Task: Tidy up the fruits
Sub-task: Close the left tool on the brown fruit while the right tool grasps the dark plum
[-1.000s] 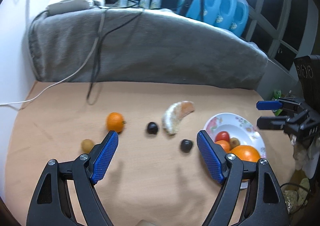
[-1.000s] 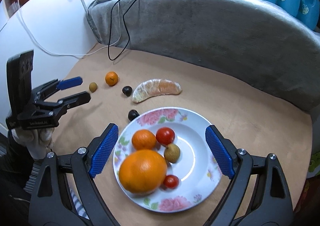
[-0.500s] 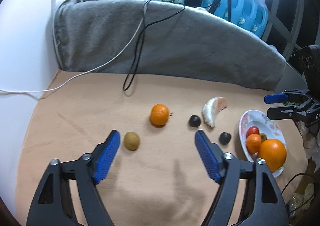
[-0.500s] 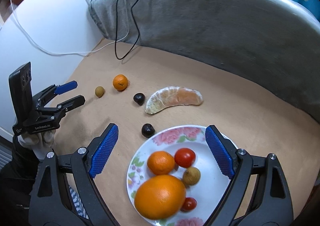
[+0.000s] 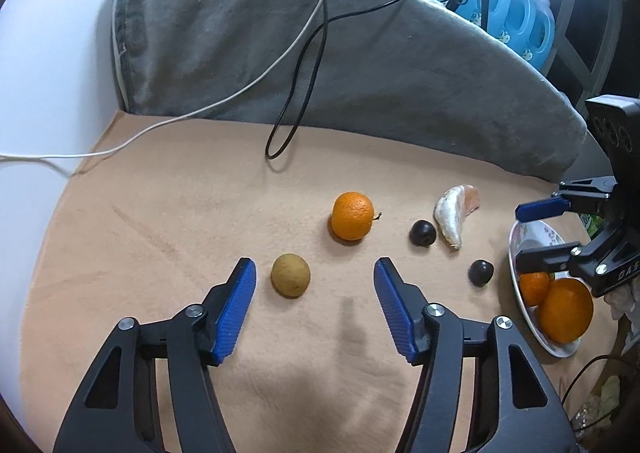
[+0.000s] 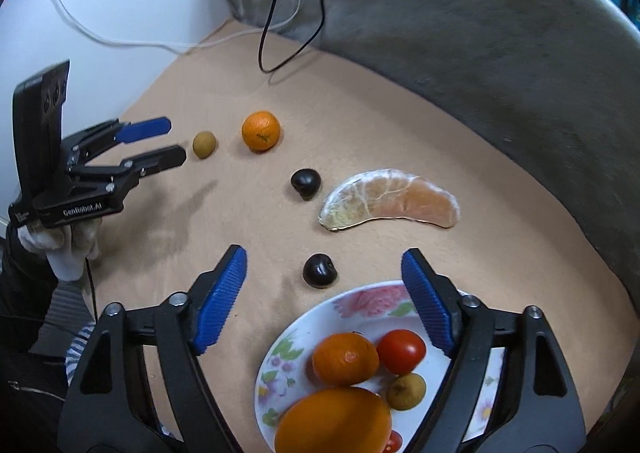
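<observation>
Loose on tan bench (image 5: 160, 213): two dark plums (image 6: 319, 270), one mandarin (image 5: 352, 215), one longan (image 5: 290, 275), one pomelo segment (image 6: 390, 199). Plate (image 6: 360, 299) holding six. Grey blanket (image 5: 360, 65) lying behind. Left tool (image 5: 314, 297), right tool (image 6: 324, 295) both closing, gripping nothing.

The bench (image 5: 168, 237) wears a matt, peach-coloured felt-like cloth with faint brushed streaks. Behind it lies a grey blanket (image 5: 360, 65), soft and fuzzy. The plate (image 6: 360, 305) looks like glazed ceramic, glossy with a flower print. The two dark fruits (image 6: 319, 269) shine smooth; the small brown fruit (image 5: 290, 275) is dull and rough. The peeled citrus segment (image 6: 390, 200) shows dry white pith. Each tool (image 5: 315, 307) has matt black plastic arms, ribbed blue pads (image 6: 426, 301) and bright metal screws.
</observation>
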Demonstrator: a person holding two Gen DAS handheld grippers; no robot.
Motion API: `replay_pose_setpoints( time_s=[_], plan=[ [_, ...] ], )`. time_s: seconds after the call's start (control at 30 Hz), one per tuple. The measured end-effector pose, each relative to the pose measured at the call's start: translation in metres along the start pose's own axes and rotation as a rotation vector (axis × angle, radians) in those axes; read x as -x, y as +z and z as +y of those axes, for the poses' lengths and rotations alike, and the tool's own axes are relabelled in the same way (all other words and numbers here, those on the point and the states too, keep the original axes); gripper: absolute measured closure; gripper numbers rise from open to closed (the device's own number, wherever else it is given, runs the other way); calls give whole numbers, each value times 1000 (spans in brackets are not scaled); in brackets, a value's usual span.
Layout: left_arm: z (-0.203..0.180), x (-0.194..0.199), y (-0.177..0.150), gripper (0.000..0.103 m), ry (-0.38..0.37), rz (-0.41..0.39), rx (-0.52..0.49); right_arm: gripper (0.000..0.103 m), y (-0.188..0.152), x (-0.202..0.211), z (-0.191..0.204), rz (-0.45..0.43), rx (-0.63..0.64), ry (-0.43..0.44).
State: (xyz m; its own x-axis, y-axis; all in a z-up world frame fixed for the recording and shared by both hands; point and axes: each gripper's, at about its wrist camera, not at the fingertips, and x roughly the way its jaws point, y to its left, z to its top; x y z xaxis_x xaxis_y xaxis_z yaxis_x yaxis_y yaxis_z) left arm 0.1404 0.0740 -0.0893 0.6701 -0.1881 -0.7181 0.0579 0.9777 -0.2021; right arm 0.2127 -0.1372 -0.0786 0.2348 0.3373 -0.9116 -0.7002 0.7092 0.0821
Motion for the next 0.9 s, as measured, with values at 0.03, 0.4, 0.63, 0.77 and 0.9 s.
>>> replay_pose_setpoints(
  time_s=[0.03,0.4,0.63,0.77,0.9],
  plan=[
    [1,-2,0,43,-2,2,3,28,2,-6,2,19,11,-3],
    [9,-20,0,52,-20,35,10,52,5,-41,16,150,117,-51],
    [6,-25,-1,56,-23,43,5,66,7,-55,28,205,193,-90],
    [5,-28,-1,59,-25,47,8,68,6,-60,35,224,227,-106],
    [3,-31,1,60,-25,46,5,77,5,-64,37,235,243,-131]
  ],
)
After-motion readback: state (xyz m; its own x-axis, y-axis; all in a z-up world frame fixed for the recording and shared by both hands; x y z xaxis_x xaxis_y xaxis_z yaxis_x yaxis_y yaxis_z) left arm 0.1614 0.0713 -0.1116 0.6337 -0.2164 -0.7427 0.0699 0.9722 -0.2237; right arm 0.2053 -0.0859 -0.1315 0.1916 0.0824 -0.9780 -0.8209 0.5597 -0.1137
